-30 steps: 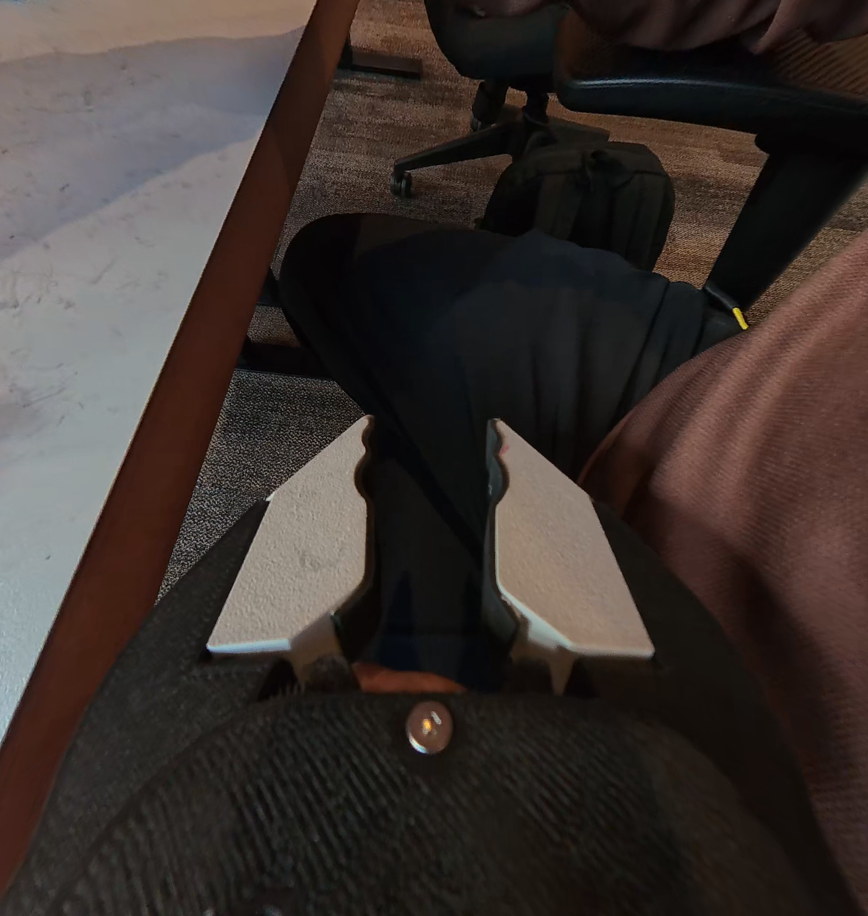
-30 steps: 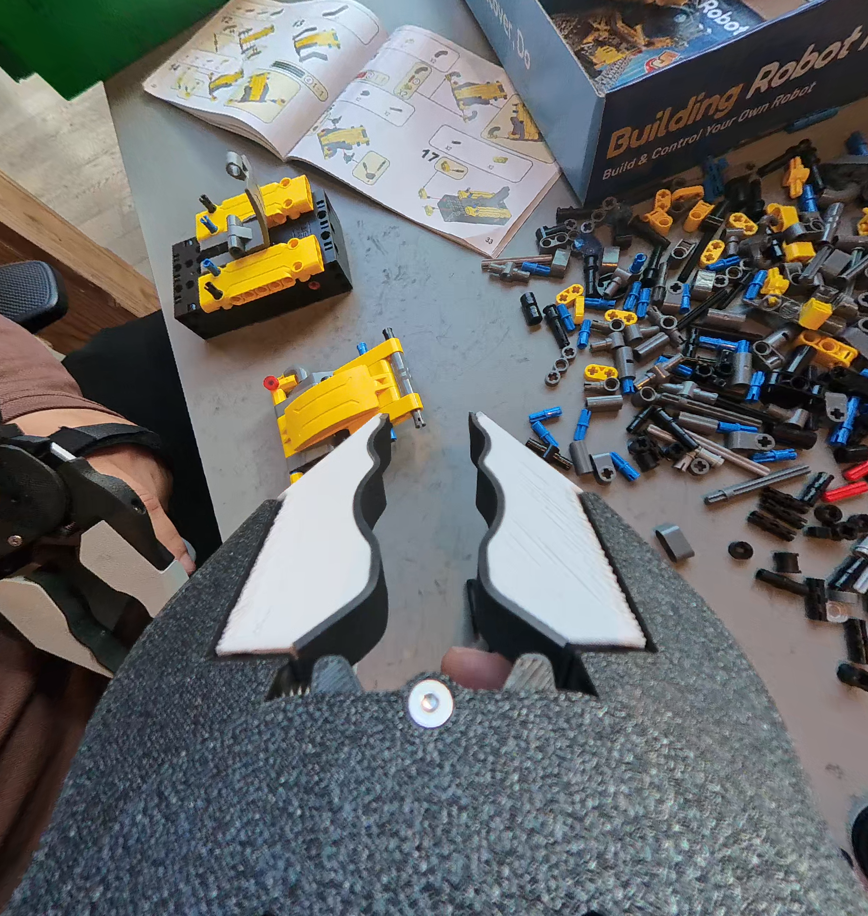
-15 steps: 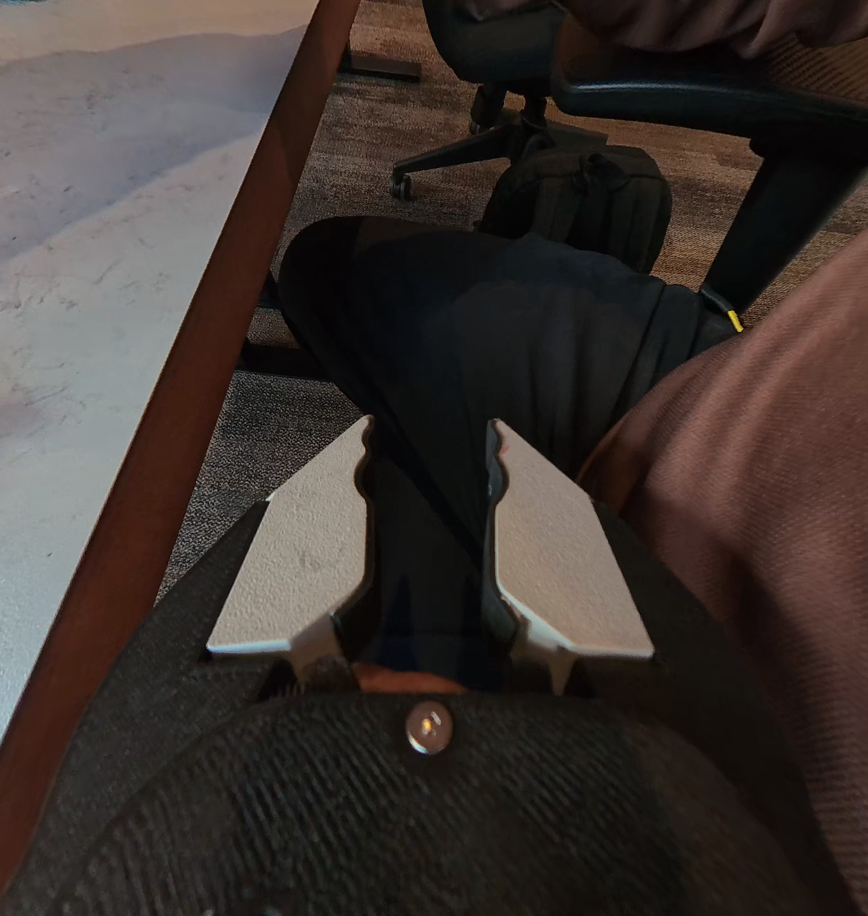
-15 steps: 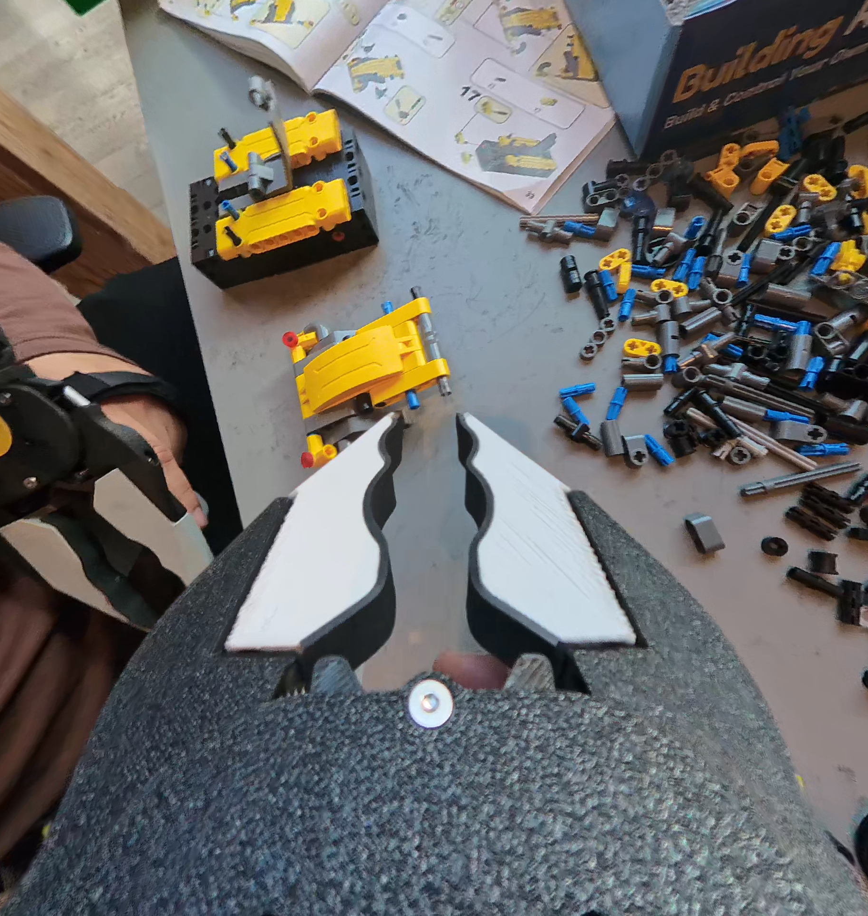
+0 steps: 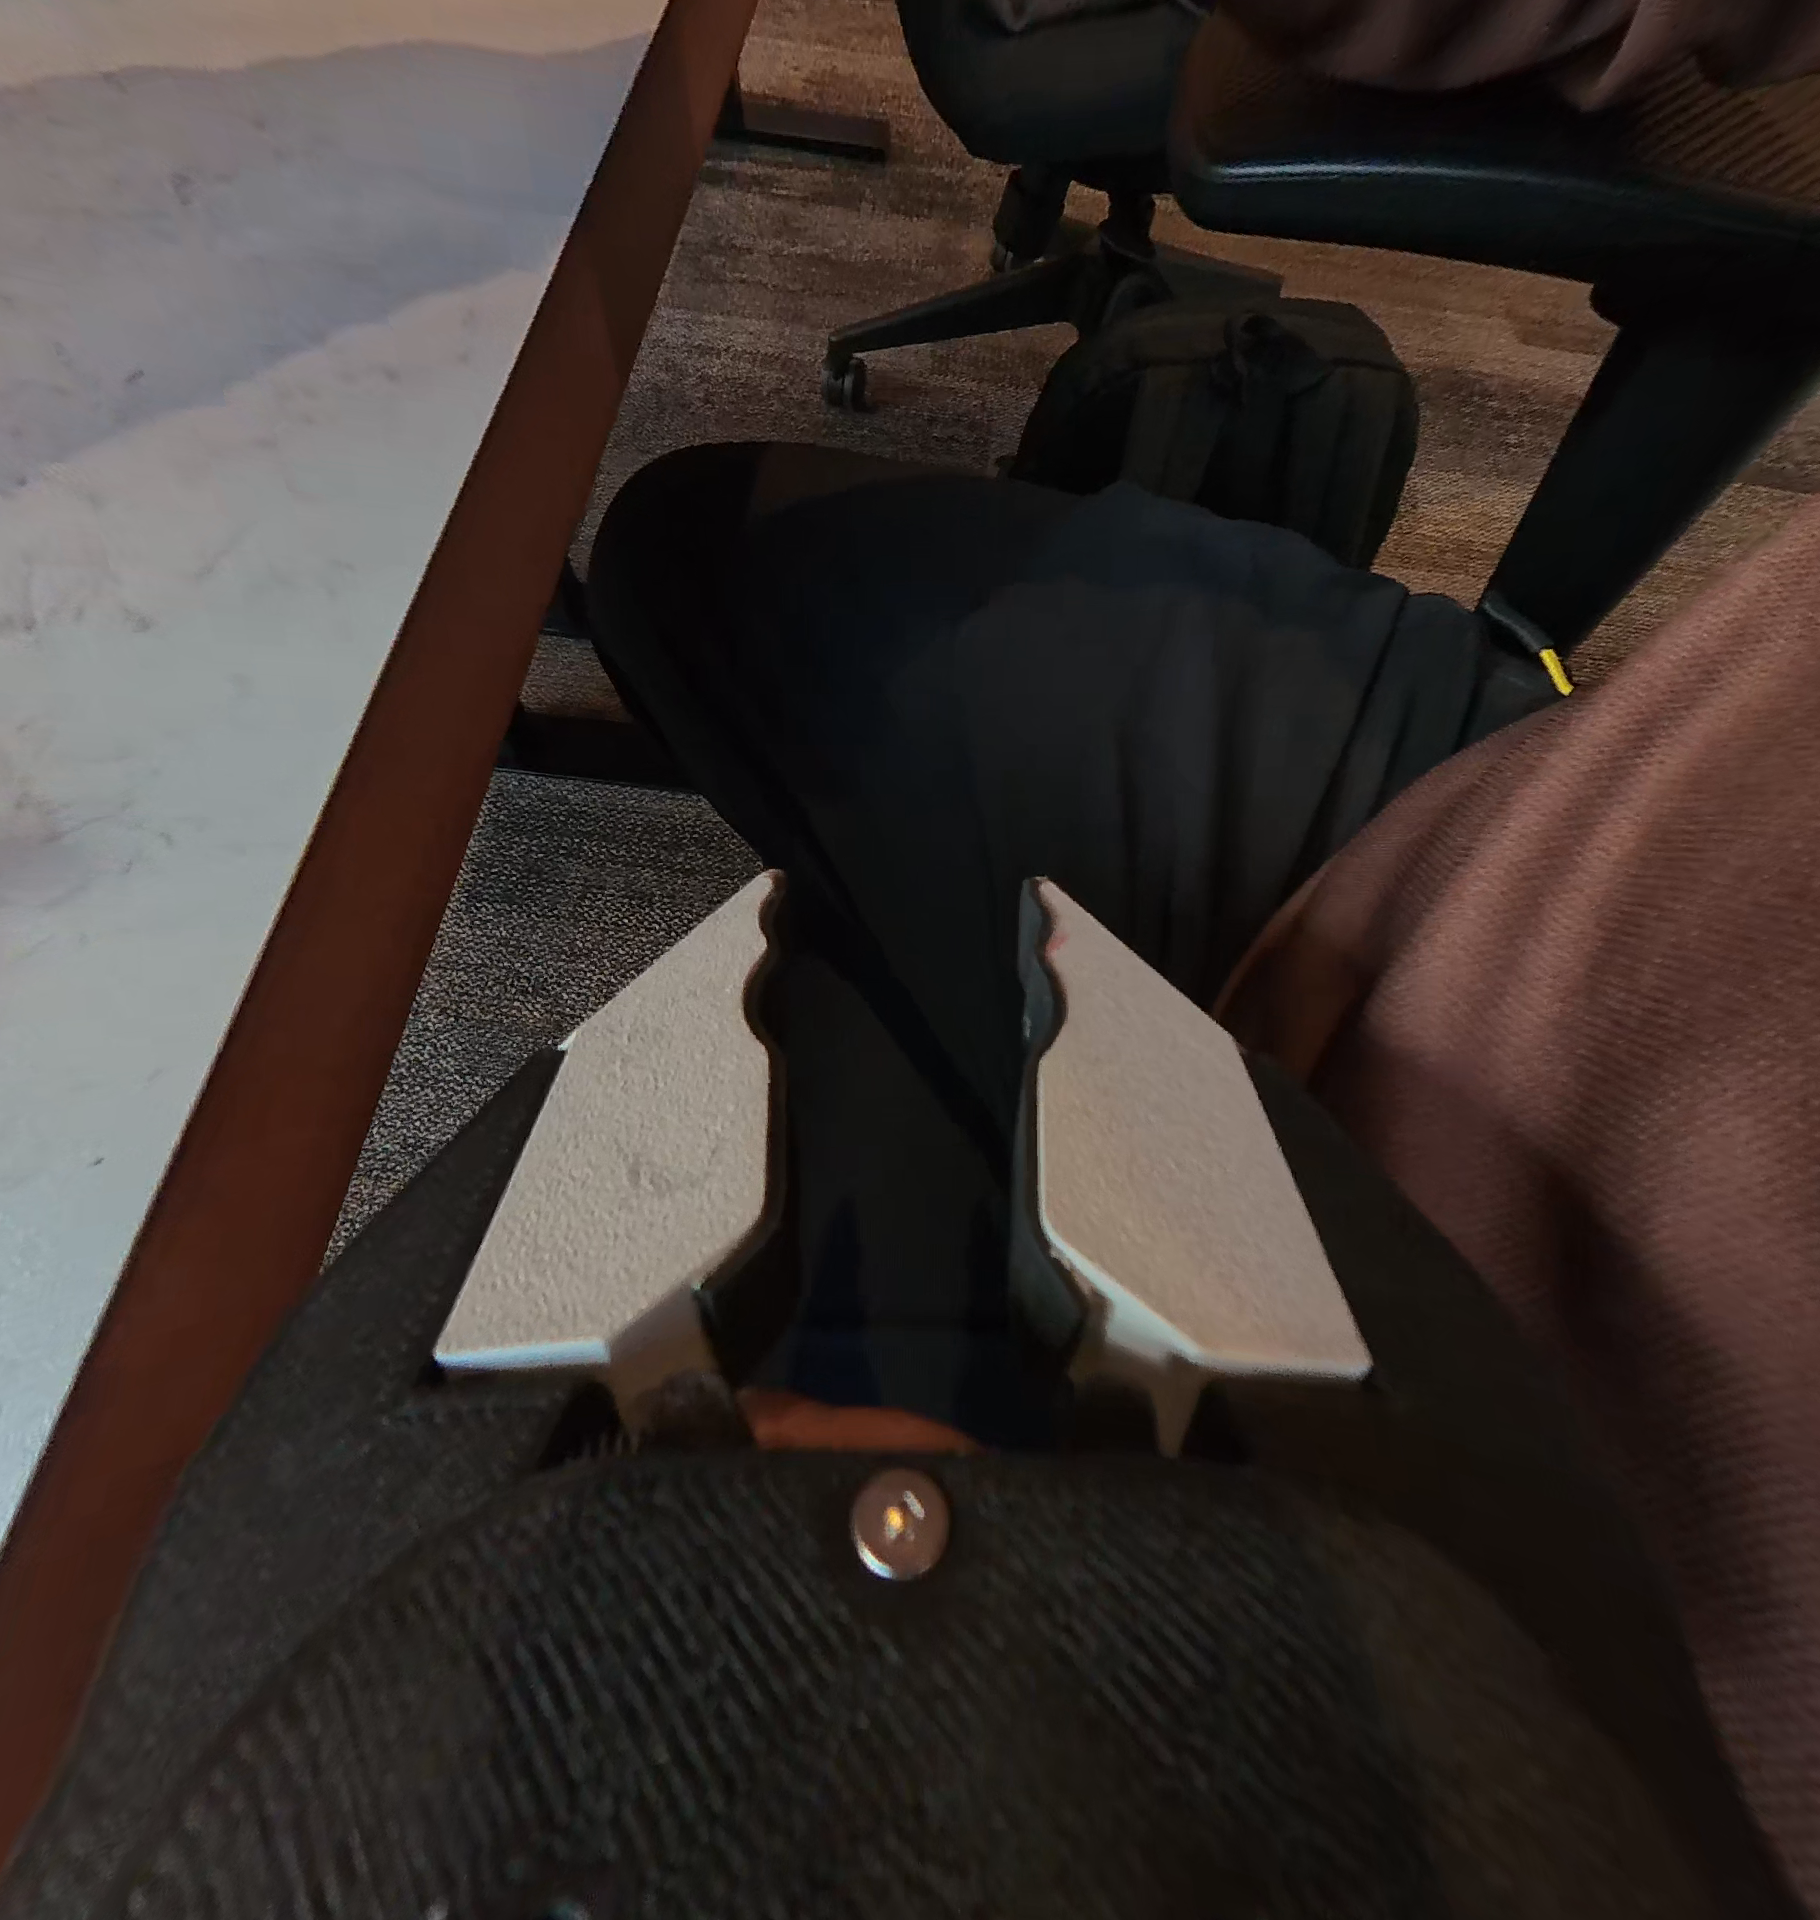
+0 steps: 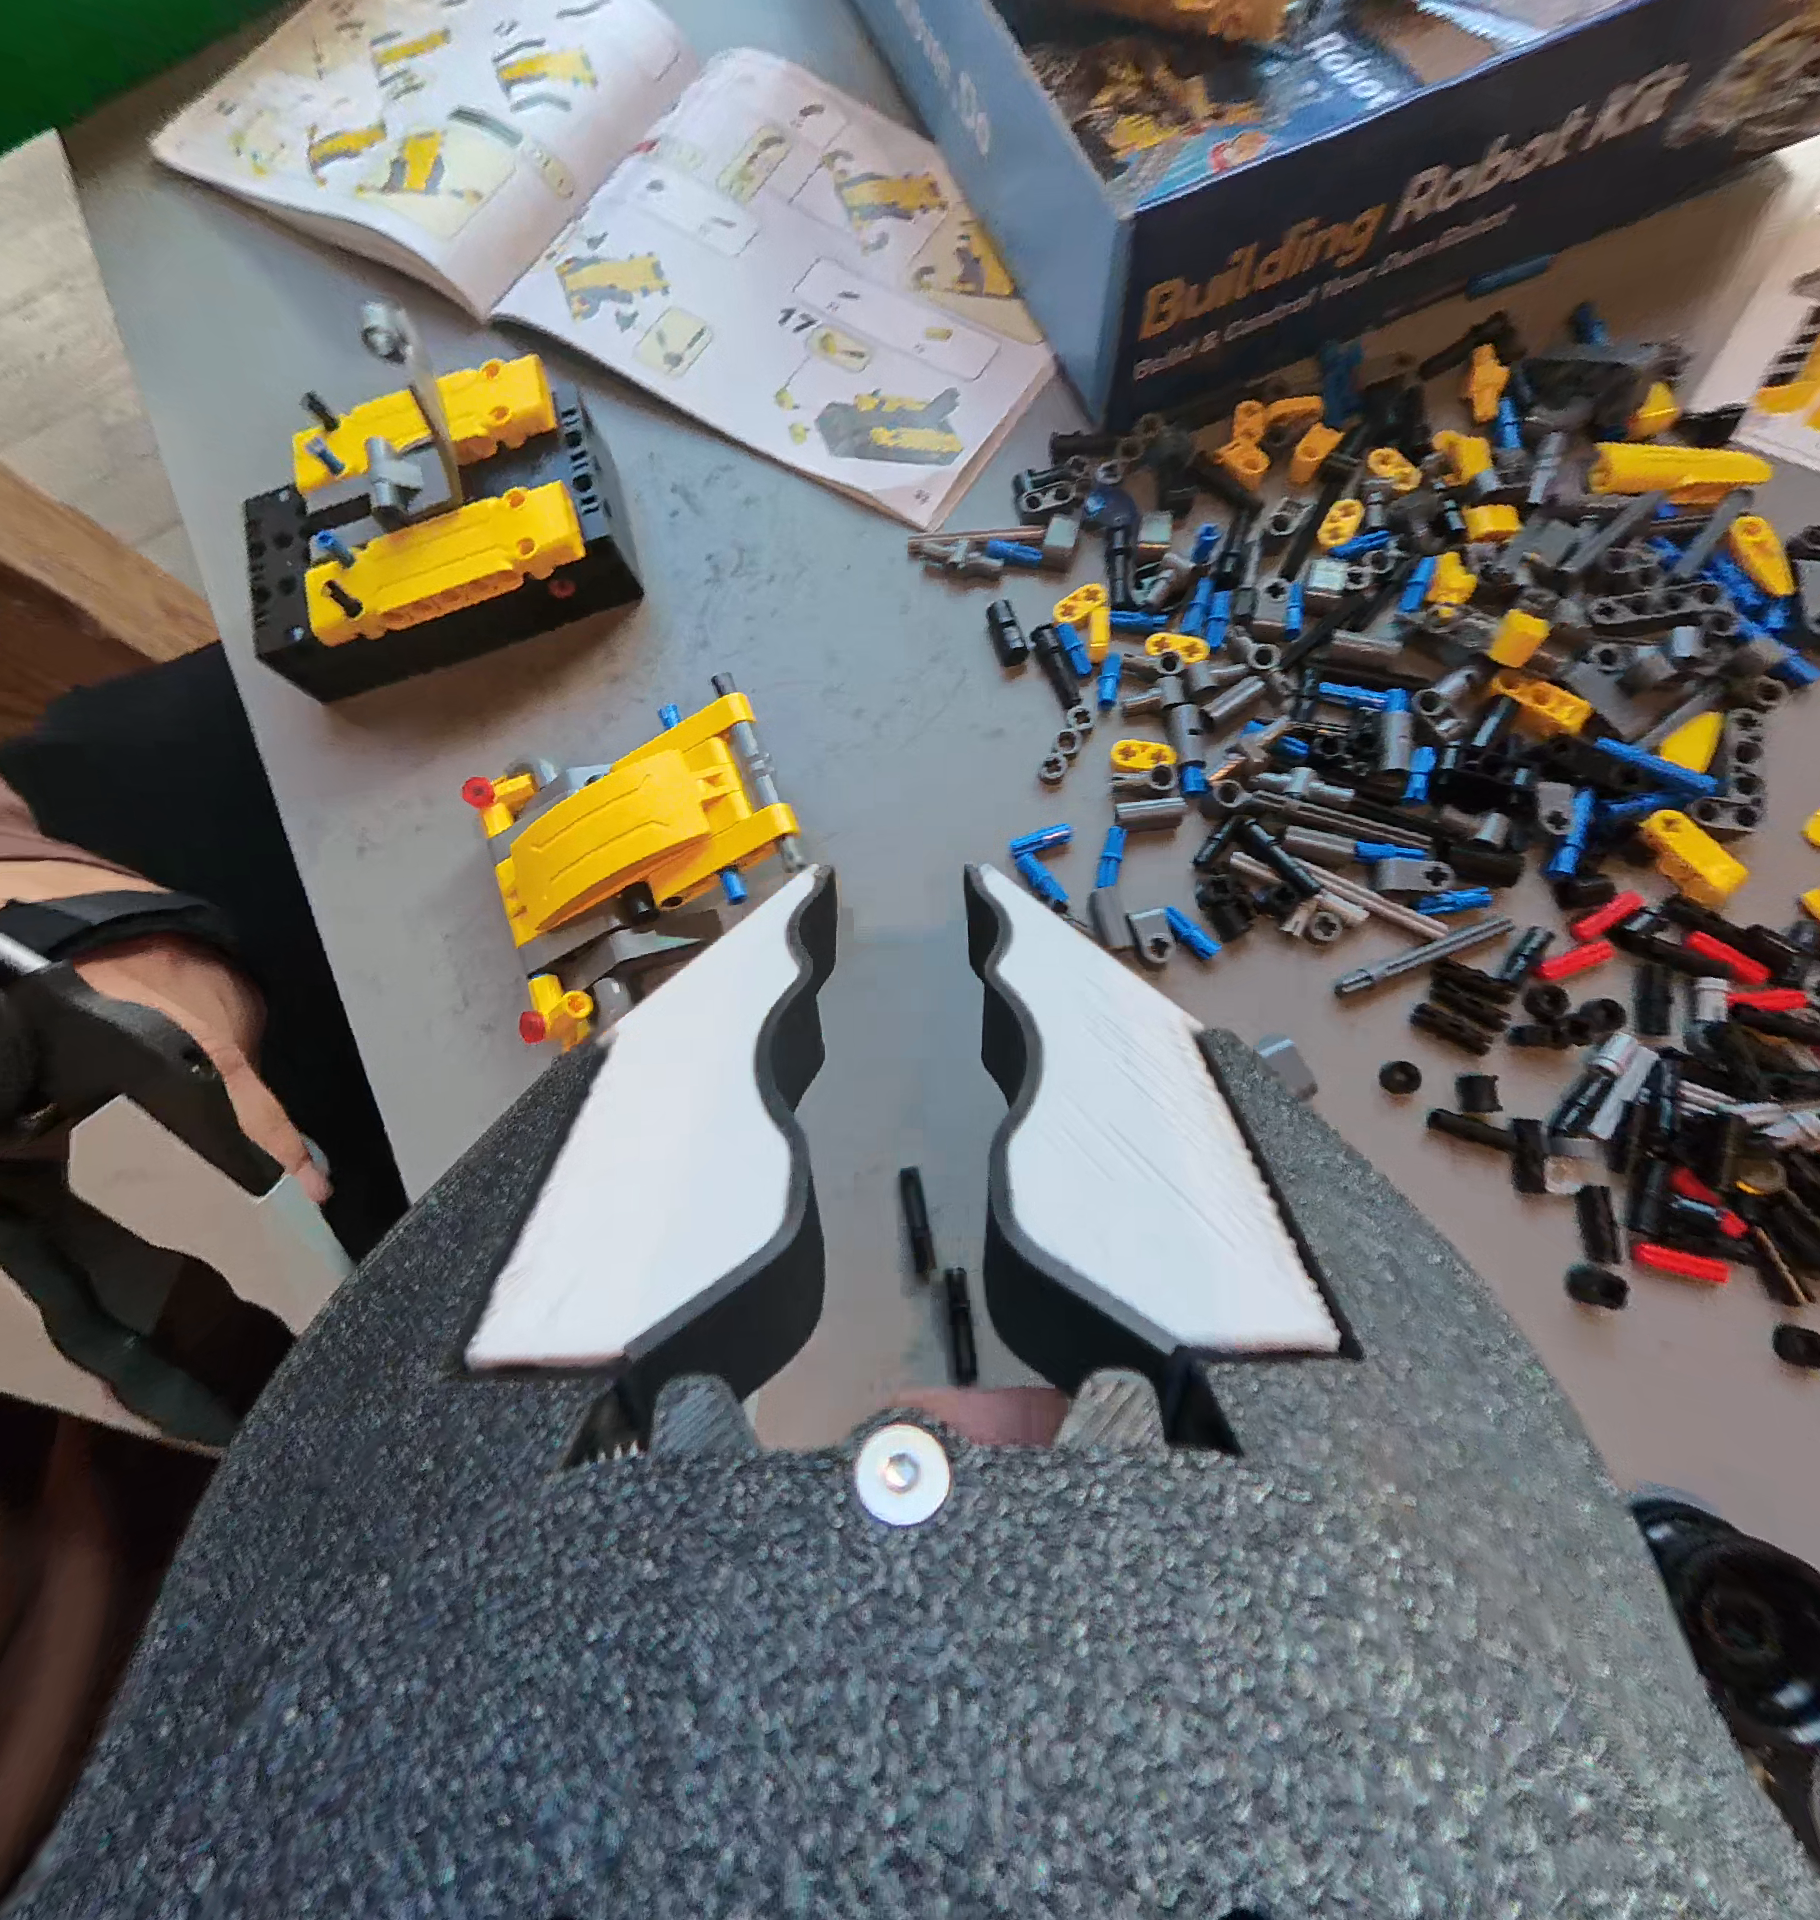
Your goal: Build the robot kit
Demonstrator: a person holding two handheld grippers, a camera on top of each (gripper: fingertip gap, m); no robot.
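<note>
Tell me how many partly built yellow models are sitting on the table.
2. The small yellow assembly lies just ahead of the right gripper, by its left fingertip. The yellow-and-black block assembly sits beyond it, near the open booklet.

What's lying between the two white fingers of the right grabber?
Right wrist view: two small black pins lie on the grey table between the open right gripper's fingers.

Matt grey table [image 6: 781,582]; plastic bricks [image 6: 1457,727]

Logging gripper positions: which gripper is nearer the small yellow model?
Right. The right gripper hovers beside the small yellow model; the left gripper sits off the table, over the person's lap.
</note>
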